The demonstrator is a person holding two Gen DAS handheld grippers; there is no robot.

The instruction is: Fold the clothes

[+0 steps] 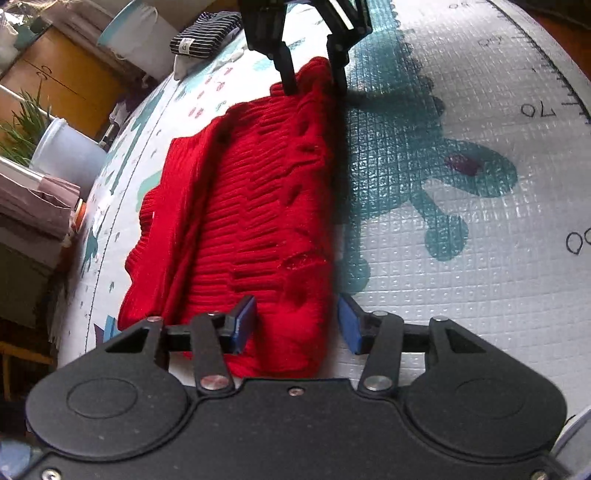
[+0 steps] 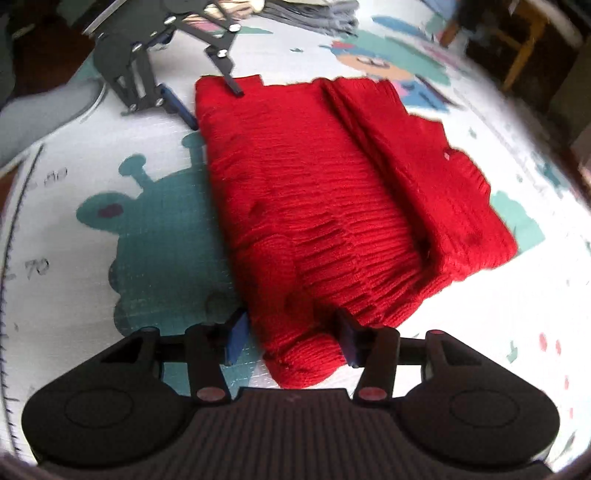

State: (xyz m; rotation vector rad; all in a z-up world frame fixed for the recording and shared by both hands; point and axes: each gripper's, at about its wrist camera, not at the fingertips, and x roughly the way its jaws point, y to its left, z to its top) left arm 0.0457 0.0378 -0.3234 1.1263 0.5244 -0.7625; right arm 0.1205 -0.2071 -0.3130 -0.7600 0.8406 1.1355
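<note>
A red knitted sweater lies folded into a long strip on the play mat; it also shows in the right wrist view. My left gripper is open, its blue pads either side of the sweater's near end. My right gripper is open too, straddling the opposite end. Each gripper shows in the other's view: the right gripper at the far end, the left gripper at the far left corner.
The mat has teal cartoon prints and a printed ruler along its edge. A folded striped garment lies at the far end, grey folded clothes at the other. Tubs, a plant and cabinets stand beyond the mat's left edge.
</note>
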